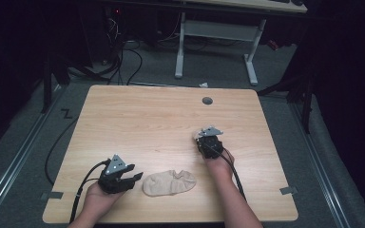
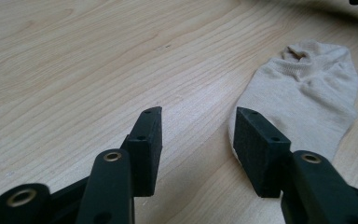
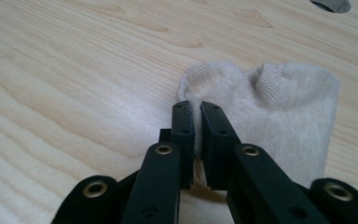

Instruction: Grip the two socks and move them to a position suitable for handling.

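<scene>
Light wooden surface with a flat beige knitted ankle sock as the landmark. The left tongs lie just beside this sock's near end, parted to about half their spread and holding nothing; in the left gripper view one jaw of the left tongs overlaps the sock's edge without pinching it. Beyond the sock, the right tongs are nearly closed, pinching the edge of a second beige knitted sock. Judged stage: early, with one sock gripped and the other yet to be taken.

Wooden table, round grommet hole
</scene>
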`<state>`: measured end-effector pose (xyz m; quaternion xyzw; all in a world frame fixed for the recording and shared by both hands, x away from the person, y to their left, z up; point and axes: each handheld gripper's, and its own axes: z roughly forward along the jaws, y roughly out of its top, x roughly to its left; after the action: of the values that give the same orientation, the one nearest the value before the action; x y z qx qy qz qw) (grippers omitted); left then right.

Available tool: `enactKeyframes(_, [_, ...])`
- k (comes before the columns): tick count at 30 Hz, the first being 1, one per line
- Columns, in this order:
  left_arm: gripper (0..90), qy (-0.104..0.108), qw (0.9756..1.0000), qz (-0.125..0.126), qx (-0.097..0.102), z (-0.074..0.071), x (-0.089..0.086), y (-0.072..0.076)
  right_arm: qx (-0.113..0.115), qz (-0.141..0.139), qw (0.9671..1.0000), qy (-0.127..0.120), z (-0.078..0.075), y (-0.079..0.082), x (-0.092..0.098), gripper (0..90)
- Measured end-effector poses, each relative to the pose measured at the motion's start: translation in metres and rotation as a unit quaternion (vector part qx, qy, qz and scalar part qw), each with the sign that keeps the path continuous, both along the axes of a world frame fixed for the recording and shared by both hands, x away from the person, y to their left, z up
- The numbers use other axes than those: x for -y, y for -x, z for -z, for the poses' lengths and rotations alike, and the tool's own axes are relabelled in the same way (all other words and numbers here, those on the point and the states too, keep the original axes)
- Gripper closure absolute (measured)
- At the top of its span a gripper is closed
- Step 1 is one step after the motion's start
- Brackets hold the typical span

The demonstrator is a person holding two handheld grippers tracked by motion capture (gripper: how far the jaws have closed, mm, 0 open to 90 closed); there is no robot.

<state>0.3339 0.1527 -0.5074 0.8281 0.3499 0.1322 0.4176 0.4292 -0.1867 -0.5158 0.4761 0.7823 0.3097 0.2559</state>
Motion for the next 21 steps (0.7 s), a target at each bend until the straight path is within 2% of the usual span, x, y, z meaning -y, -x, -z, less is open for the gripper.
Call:
enactKeyframes(11, [52.4,-0.003,1.0,0.002,-0.002,0.001,0.002,0.001,0.026,-0.027,0.9993,0.001,-0.005,0.03,-0.005,84.5])
enactKeyframes(21, [52.5,-0.004,1.0,0.005,-0.003,0.002,0.004,0.001,0.051,-0.045,0.9976,-0.014,-0.01,0.054,-0.01,84.5])
